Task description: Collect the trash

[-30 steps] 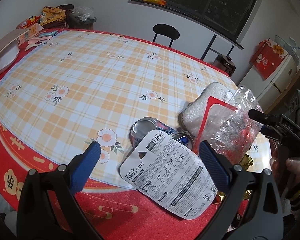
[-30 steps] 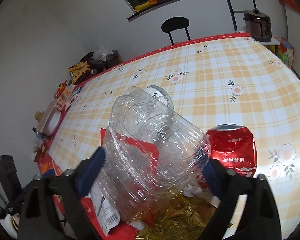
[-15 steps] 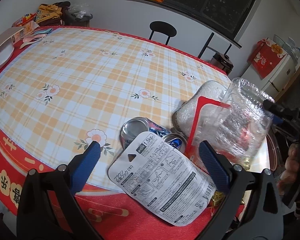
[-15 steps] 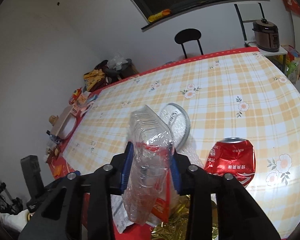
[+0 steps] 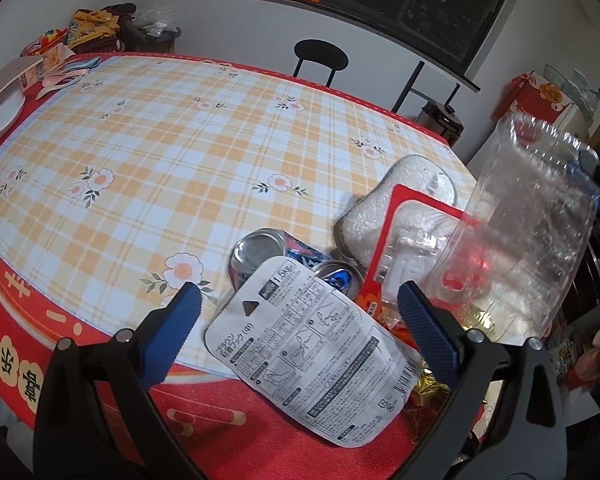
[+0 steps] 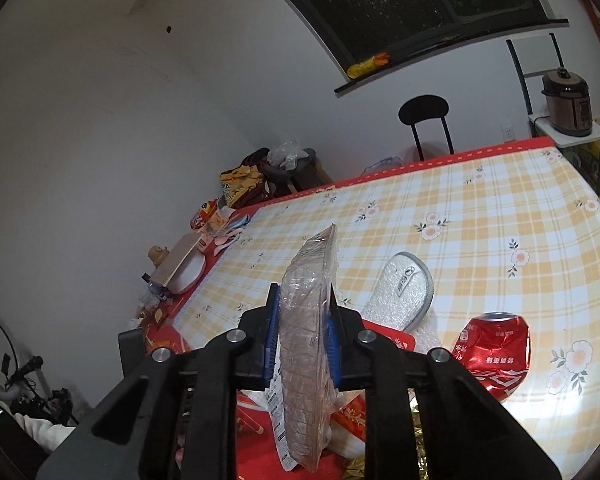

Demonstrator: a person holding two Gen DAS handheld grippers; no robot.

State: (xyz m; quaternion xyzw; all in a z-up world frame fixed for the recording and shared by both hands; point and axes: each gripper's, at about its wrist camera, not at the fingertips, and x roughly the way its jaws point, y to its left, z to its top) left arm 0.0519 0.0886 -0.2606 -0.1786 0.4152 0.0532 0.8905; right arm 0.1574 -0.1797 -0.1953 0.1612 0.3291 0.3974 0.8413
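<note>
The right gripper (image 6: 302,330) squeezes the clear crumpled plastic bottle (image 6: 306,344) flat, lifted above the trash pile. The left gripper (image 5: 296,320) gapes wide around the white printed backing card (image 5: 312,354), directly ahead, long axis slanting down-right.

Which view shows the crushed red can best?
The right wrist view. The crushed red can lies in plain sight on the checked tablecloth, label and dented body showing, right of the right tool and its clear plastic bottle. The left wrist view shows no clear sight of it, only a red blur through the bottle.
</note>
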